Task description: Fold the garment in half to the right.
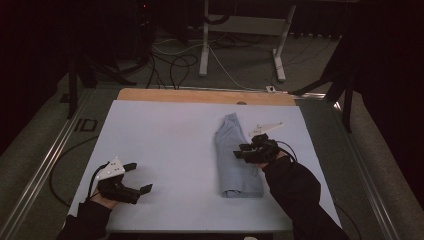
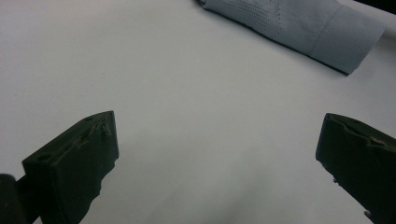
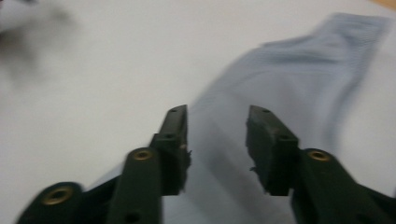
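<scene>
High view gives us the whole layout: a folded pale-blue garment (image 1: pixel 236 157) lies lengthwise on the right half of the light sheet (image 1: pixel 165 145), and the right gripper (image 1: pixel 248 151) sits at its right edge, about midway along. Over on the near left, the left gripper (image 1: pixel 141 178) rests on bare sheet, well apart from the cloth.

Right gripper view adds what that angle can't: its jaws stand partly apart above the fabric, with nothing pinched between the pads, and the picture is blurred. Left gripper view shows its jaws spread wide over plain sheet, the garment's (image 2: pixel 299 28) ribbed, folded end far off at the top.

Nothing lies between the grippers and the cloth. Behind the sheet a strip of wooden tabletop (image 1: pixel 200 95) peeks out; beyond it, a dim room with white table legs (image 1: pixel 204 45) and cables (image 1: pixel 175 62) on the floor.
</scene>
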A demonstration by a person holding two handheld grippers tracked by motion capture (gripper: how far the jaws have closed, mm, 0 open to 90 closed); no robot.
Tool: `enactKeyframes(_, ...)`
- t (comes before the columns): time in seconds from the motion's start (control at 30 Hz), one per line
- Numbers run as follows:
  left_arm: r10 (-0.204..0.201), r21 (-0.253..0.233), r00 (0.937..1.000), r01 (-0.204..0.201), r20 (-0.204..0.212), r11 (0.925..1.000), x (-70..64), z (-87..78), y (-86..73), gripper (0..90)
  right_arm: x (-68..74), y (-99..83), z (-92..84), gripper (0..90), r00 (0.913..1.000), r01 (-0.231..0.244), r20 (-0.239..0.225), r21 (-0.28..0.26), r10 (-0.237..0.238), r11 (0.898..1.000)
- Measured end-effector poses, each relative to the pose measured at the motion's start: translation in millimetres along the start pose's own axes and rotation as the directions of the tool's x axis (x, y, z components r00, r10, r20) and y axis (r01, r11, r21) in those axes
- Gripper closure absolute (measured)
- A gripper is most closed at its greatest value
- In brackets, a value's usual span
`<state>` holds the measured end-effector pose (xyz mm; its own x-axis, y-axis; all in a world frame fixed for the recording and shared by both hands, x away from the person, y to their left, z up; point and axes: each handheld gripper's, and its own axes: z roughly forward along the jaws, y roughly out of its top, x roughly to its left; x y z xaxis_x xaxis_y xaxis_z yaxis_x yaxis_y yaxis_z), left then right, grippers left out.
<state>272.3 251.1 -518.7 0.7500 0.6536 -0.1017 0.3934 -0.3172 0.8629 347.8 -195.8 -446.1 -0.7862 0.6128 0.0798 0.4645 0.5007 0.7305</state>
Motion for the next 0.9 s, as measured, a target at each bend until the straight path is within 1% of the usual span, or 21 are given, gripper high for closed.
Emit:
enactKeyframes(0.03,-0.001,-0.003,1.0,0.001,-0.002,1.0,0.1,-0.6,-0.1,0.3,11.7,-2.0,-0.9,70.8,0.9991,0.017,-0.038,-0.002,-0.017,1.0)
enactKeyframes(0.07,-0.001,-0.003,1.0,0.001,-0.002,1.0,0.1,-0.6,-0.1,0.4,17.2,-3.5,-0.7,73.7,0.9982,0.028,-0.053,0.0,-0.028,1.0)
enactKeyframes(0.1,0.0,-0.002,1.0,0.0,-0.001,1.0,-0.3,-0.7,-0.2,0.4,17.2,-3.5,-0.7,73.7,0.9982,0.028,-0.053,0.0,-0.028,1.0)
enactKeyframes(0.13,0.002,-0.002,1.0,-0.002,0.0,1.0,-0.3,-0.8,-0.2,0.4,22.2,-4.9,-0.4,77.6,0.9968,0.047,-0.065,0.006,-0.046,0.999)
enactKeyframes(0.2,-0.001,-0.002,1.0,0.001,0.002,1.0,0.6,-0.8,-0.3,0.3,33.4,-12.2,1.7,90.0,0.9941,0.077,-0.078,0.017,-0.075,0.997)
enactKeyframes(0.27,0.0,0.001,1.0,0.0,0.005,1.0,0.8,-0.5,-0.8,0.3,36.6,-18.5,6.8,90.0,0.9929,0.104,-0.061,0.04,-0.102,0.994)
enactKeyframes(0.3,0.0,0.001,1.0,0.0,0.005,1.0,0.8,-0.5,-0.8,0.4,36.0,-21.9,10.3,90.0,0.9912,0.114,-0.074,0.055,-0.11,0.992)
enactKeyframes(0.33,-0.003,0.001,1.0,0.003,0.004,1.0,0.9,0.1,-0.8,0.4,36.0,-21.9,10.3,90.0,0.9912,0.114,-0.074,0.055,-0.11,0.992)
enactKeyframes(0.37,-0.008,-0.002,1.0,0.008,0.005,1.0,1.1,0.3,-0.8,0.4,35.1,-27.9,18.1,90.0,0.9908,0.119,-0.074,0.084,-0.113,0.989)
enactKeyframes(0.4,-0.01,-0.003,0.9999,0.01,0.007,0.9999,1.0,0.4,-0.9,0.4,35.1,-27.9,18.1,90.0,0.9908,0.119,-0.074,0.084,-0.113,0.989)
enactKeyframes(0.43,-0.007,0.0,1.0,0.007,0.005,1.0,0.7,0.5,-1.0,0.3,33.2,-30.8,22.1,90.0,0.9898,0.121,-0.086,0.092,-0.113,0.988)
enactKeyframes(0.47,-0.002,0.003,1.0,0.002,0.007,1.0,0.4,0.7,-0.9,0.4,31.3,-36.2,30.5,90.0,0.99,0.114,-0.097,0.115,-0.103,0.987)
enactKeyframes(0.53,-0.007,0.003,1.0,0.007,0.007,1.0,0.9,0.9,-0.9,0.3,31.1,-37.9,32.8,90.0,0.9895,0.116,-0.101,0.124,-0.103,0.986)
enactKeyframes(0.57,-0.009,0.001,0.9999,0.009,0.006,1.0,1.2,0.8,-1.0,0.4,30.6,-41.9,37.5,90.0,0.9884,0.122,-0.108,0.14,-0.107,0.983)
enactKeyframes(0.6,-0.008,0.002,0.9999,0.008,0.007,1.0,1.0,0.7,-1.4,0.3,31.0,-44.0,39.4,90.0,0.9882,0.117,-0.115,0.144,-0.101,0.983)
enactKeyframes(0.63,-0.006,0.004,1.0,0.006,0.007,1.0,1.2,0.9,-1.4,0.3,31.1,-46.2,41.1,90.0,0.9873,0.123,-0.119,0.151,-0.105,0.981)
enactKeyframes(0.67,-0.007,0.003,0.9999,0.007,0.008,1.0,1.4,1.0,-1.4,0.3,32.4,-48.6,42.8,90.0,0.9876,0.115,-0.124,0.157,-0.096,0.981)
enactKeyframes(0.7,-0.01,0.001,0.9999,0.01,0.009,0.9999,1.3,1.0,-1.3,0.3,32.8,-51.3,44.2,90.0,0.9853,0.123,-0.137,0.156,-0.102,0.98)
enactKeyframes(0.8,-0.002,0.004,1.0,0.002,0.009,1.0,0.2,0.8,-1.3,0.4,37.2,-55.8,44.7,90.0,0.9858,0.112,-0.142,0.162,-0.089,0.98)
enactKeyframes(0.83,-0.002,0.004,1.0,0.002,0.009,1.0,0.2,0.8,-1.3,0.4,37.7,-56.5,44.2,90.0,0.9842,0.127,-0.143,0.16,-0.104,0.979)
enactKeyframes(0.9,-0.008,0.0,0.9999,0.008,0.007,1.0,0.6,0.6,-1.1,0.3,38.9,-58.1,43.9,90.0,0.9836,0.123,-0.151,0.158,-0.1,0.98)
